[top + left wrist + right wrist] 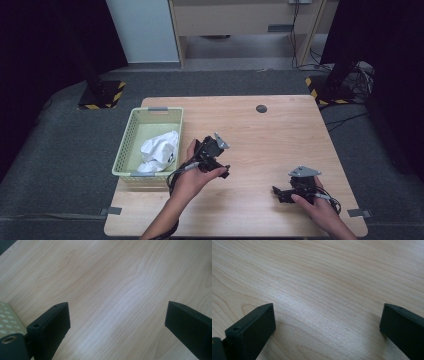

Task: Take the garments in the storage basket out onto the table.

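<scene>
Lower right of the high view: right gripper (pixel 280 194) sits low over bare table (pixel 280 145), jaws spread wide, nothing between them. Its own view confirms it, wood grain across the whole gap.

Lower middle: left gripper (pixel 216 159) is just beside the right wall of the basket (pixel 125 145), jaws also spread and empty. In the left gripper view the perforated basket wall (pixel 6 317) shows at the lower left edge, right next to one jaw.

Left of centre: white cloth (pixel 159 150) lies crumpled inside the basket, bunched toward its near right corner, partly riding up the wall.

Risks as I read them:
- Left jaw is close to the basket wall. A sideways sweep probably clips it and shoves the light basket toward the left table edge.
- Cloth is heaped near the rim; a nudge to the basket could spill it out.
- Left cable loops under the hand next to the basket's near corner and may snag it.

Upper middle: dark round cap (pixel 261 108) in the tabletop, well apart from both grippers, no concern.
</scene>
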`<state>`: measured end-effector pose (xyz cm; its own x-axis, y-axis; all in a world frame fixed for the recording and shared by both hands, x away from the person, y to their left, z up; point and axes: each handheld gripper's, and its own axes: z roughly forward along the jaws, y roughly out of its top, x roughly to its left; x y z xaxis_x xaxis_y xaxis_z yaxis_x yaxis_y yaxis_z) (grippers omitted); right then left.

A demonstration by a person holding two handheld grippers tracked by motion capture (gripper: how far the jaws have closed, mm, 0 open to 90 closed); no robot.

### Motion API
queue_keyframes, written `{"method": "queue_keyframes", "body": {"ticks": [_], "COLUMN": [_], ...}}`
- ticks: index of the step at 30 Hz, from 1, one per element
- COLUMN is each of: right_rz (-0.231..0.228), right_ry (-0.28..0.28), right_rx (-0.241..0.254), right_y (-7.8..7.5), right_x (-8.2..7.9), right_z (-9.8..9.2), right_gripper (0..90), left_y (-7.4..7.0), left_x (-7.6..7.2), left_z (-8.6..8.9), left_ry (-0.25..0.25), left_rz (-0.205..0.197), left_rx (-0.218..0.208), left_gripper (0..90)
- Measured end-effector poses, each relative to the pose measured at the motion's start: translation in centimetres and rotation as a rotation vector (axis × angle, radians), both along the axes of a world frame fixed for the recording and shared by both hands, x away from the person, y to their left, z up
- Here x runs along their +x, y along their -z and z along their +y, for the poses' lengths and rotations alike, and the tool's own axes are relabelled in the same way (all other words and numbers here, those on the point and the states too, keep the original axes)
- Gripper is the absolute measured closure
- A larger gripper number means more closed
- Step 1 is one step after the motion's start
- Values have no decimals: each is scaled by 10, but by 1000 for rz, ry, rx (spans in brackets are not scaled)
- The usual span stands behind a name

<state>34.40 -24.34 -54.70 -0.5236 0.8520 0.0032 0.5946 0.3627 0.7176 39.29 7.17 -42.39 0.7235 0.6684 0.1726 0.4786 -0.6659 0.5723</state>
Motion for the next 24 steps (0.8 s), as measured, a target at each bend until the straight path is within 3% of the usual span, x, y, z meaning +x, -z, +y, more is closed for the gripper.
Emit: {"method": "queue_keyframes", "body": {"ticks": [3,11,24], "right_rz": [1,0,0], "right_ry": [4,-11,-18], "right_rx": [2,1,2], "right_y": [0,0,0], "right_x": [0,3,4], "right_z": [1,2,2], "right_gripper": [6,6,6], "left_y": [-3,-13,-25], "left_x": [3,10,24], "left_z": [6,23,41], "left_ry": [-7,-17,-18], "left_rz": [4,1,0], "left_rx": [-17,12,-14], "left_gripper": [61,60,58]}}
